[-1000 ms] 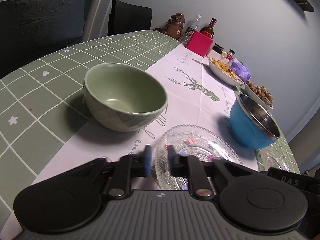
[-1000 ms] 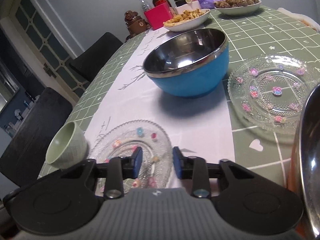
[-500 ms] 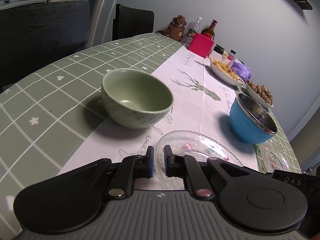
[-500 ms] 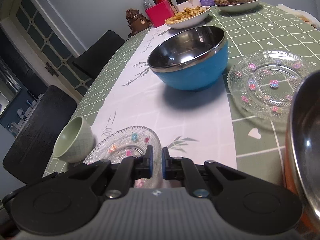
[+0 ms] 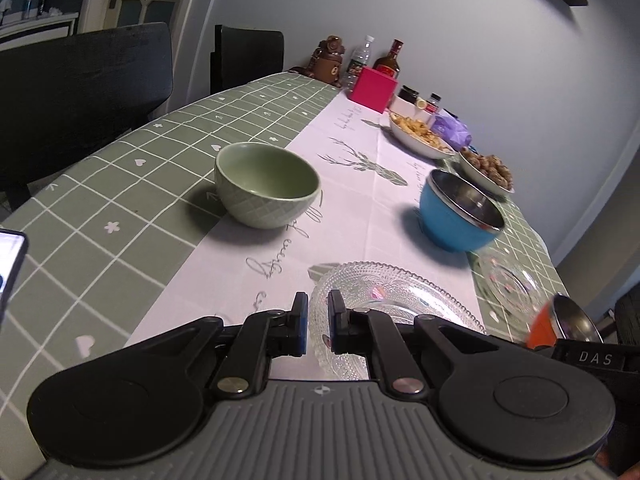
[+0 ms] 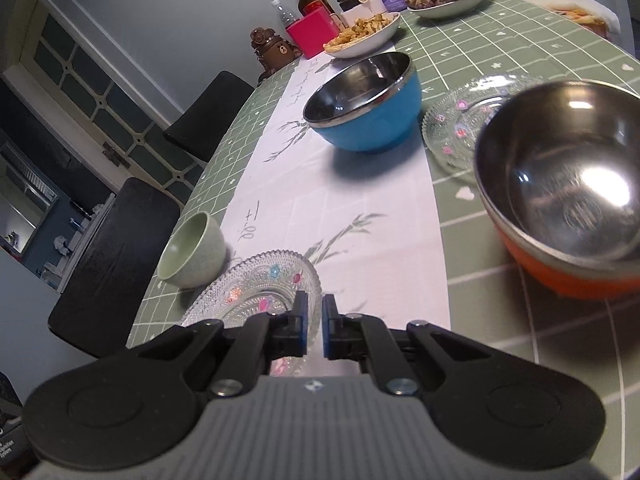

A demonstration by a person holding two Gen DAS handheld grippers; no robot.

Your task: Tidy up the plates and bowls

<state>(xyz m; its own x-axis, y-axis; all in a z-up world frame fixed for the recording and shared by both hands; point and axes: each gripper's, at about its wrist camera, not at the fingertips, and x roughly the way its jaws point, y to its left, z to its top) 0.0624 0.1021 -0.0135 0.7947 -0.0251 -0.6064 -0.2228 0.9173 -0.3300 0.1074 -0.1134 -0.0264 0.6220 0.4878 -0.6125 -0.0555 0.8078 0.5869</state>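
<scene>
Behind left claw, glass plate's near rim.

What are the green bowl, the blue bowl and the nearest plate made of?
Green bowl: probably glazed ceramic, with a matte sheen and a moulded diamond pattern outside. Blue bowl: a mirror-like metal lining, likely stainless steel; the blue shell could be plastic or painted. Plate: clear pressed glass by its look, beaded, with coloured flowers.

Left tool body hides near rim of glass plate; orange bowl right of tool blurred, partly hidden; phone cut off at left edge
</scene>
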